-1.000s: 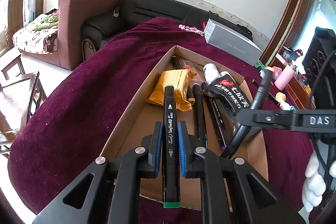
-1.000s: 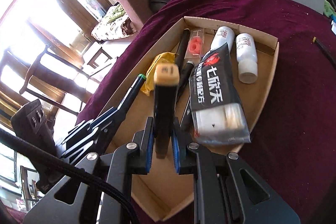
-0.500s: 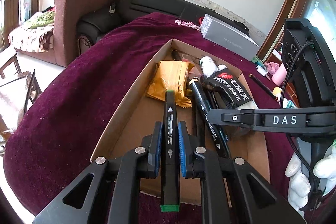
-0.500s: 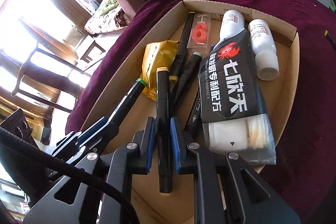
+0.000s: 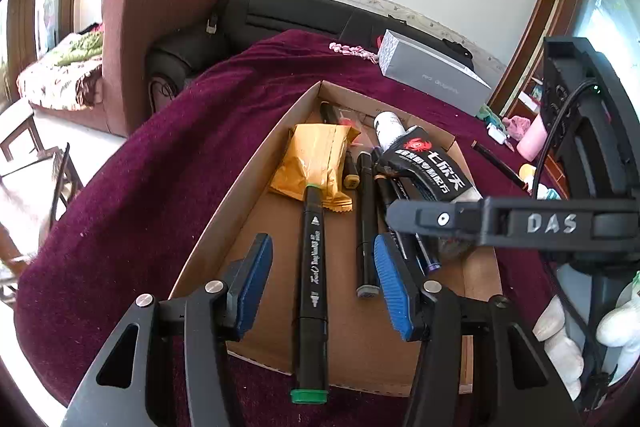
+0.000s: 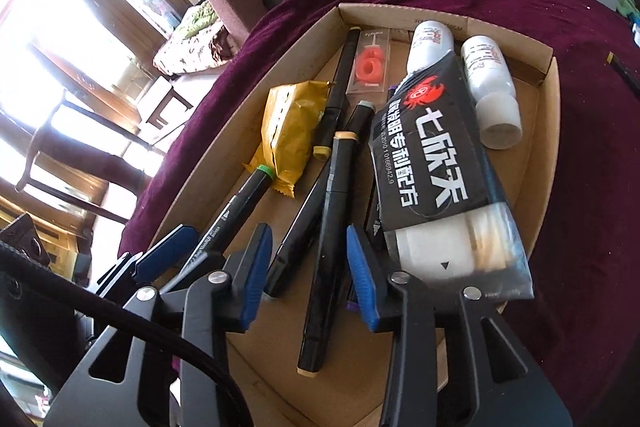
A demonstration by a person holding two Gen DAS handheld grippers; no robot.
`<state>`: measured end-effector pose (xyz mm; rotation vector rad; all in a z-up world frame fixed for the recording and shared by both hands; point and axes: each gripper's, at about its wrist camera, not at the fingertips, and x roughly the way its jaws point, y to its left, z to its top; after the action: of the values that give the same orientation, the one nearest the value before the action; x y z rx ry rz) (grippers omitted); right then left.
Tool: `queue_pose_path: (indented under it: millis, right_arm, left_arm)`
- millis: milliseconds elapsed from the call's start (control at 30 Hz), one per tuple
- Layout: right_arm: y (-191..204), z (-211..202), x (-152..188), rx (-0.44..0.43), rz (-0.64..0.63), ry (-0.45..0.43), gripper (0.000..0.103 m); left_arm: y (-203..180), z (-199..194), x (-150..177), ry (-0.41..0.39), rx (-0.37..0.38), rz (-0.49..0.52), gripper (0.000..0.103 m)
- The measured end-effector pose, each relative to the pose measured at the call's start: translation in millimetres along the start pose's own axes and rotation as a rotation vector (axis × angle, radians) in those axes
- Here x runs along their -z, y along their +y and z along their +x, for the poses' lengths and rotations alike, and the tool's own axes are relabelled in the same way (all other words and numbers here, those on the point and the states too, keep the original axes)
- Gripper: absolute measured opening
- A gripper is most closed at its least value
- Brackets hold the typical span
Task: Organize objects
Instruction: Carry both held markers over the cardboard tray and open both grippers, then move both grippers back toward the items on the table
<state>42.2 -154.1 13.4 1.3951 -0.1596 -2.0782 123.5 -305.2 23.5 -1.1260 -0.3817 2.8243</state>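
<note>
Maroon cloth covers the table (image 5: 132,211), on which a cardboard tray (image 5: 256,167) of markers, a black packet (image 6: 432,163) and bottles is set. Both jaws have just been opening: the left gripper (image 5: 322,281) is spread around the green-capped marker (image 5: 312,267), the right gripper (image 6: 308,267) around the tan-capped marker (image 6: 326,247), pads clear of both. The release step is judged done, and both markers are laid lengthwise in the tray, pointing away, so backing out without nudging them is called for next.
</note>
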Motion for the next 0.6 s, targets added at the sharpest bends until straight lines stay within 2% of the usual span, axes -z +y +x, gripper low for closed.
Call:
queue_pose_path:
  millis: [67,267,367,600]
  right_arm:
    - [-4.3,-9.0,0.9,-0.008,0.016,-0.03,0.055]
    - [-20.3,-33.2,2.3,-0.055,0.057,-0.094,0.056]
    - [-26.6,-47.1,5.3,-0.044,0.07,-0.135,0.066]
    - [-50.3,-84.6,13.4,-0.06,0.104,-0.231,0.068]
  left_arm:
    - [-4.5,-3.0,0.0,-0.007,-0.009,0.012,0.051]
    - [-22.4,-14.2,-2.2,-0.03,-0.041,0.052,0.052]
    - [-35.2,-19.8,-2.6,-0.043,-0.061,0.083,0.052]
    - [-69.1,-30.7,-1.9,-0.057,-0.077,0.151,0.052]
